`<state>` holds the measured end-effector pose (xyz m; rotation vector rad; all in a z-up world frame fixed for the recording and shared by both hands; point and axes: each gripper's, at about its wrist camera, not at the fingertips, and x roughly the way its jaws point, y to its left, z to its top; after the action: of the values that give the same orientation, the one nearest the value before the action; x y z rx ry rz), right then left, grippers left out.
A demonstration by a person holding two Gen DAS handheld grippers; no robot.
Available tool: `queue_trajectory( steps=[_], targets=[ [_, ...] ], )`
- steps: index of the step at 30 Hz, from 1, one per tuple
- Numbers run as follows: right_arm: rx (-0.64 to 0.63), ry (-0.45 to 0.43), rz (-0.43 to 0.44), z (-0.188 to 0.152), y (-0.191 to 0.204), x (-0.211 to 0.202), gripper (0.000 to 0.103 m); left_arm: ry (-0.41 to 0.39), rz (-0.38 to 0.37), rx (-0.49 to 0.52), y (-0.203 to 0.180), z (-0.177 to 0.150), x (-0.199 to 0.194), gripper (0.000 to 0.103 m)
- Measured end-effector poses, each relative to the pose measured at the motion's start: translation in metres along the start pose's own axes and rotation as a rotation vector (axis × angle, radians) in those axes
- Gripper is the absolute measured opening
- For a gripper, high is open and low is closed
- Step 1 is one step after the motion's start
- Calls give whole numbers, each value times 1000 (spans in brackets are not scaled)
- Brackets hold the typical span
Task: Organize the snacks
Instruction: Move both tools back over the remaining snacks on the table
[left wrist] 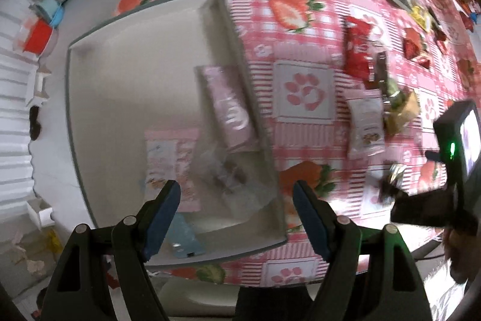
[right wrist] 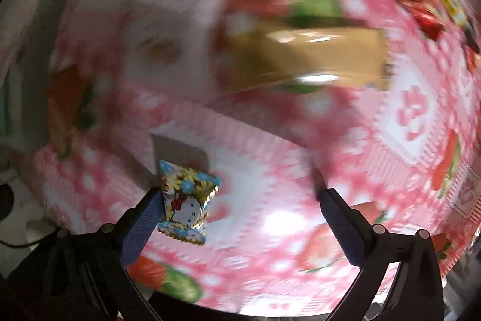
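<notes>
My left gripper (left wrist: pixel 237 211) hangs spread over the white tray (left wrist: pixel 90 86) holding pink packets (left wrist: pixel 230 106); only my right view shows the spread right gripper (right wrist: pixel 239 218), a Hello Kitty candy (right wrist: pixel 186 202) stuck against its left finger.

We're looking at a lived-in home here, a dining spot by every sign. A pink checked tablecloth printed with strawberries and paw prints (left wrist: pixel 303 56) is covering the table, and small wrapped snacks are lying scattered across it, a red foil snack packet (left wrist: pixel 357 47) and a white cookie sachet (left wrist: pixel 365 125) among them. A pale rectangular tray with a raised rim (left wrist: pixel 99 116) is sitting on the cloth. Past the table edge, a red plastic container with a blue lid (left wrist: pixel 42 29) is standing on the light floor, and scraps of paper (left wrist: pixel 27 254) are lying about there too.
</notes>
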<state>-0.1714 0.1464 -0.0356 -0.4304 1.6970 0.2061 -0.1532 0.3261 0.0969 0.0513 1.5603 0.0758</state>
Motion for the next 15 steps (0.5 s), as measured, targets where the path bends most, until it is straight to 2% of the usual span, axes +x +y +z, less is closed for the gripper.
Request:
queue_trajectory(
  steps=[7,11,15],
  targets=[
    [187,-22,-20,-9,-82,1,103,-5,-56,74,-50,16,-3,80],
    [269,-11,28,-18,-115,5,103,-33,-2,131,-77,23,-11,80],
    [292,-16,89,-36,-137,14,103,-59,13,145,-86,25,-22,80]
  ],
)
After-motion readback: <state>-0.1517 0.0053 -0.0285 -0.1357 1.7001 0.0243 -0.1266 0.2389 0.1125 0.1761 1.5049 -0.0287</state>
